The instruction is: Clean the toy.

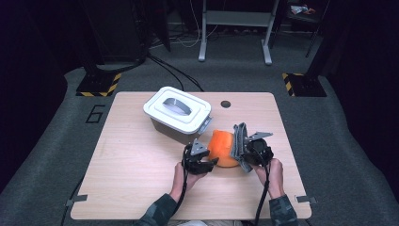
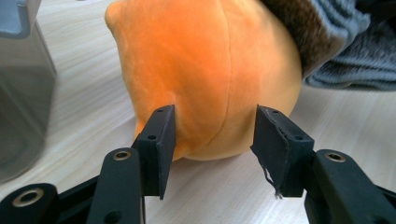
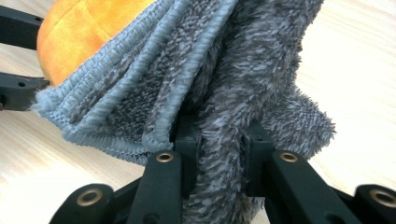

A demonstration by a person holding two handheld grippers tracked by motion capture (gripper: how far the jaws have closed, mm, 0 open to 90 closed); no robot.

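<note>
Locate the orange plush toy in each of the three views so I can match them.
High view: orange plush toy lies right of centre on the table, between the two grippers.
Left gripper view: it fills the upper middle, ahead of the open jaws.
Right gripper view: it peeks out top left.
Shared landmark: the grey towel against it.

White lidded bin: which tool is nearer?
Left. The left tool sits just in front of the white lidded bin, at the orange plush; the right tool is farther right, clamping the grey cloth.
</note>
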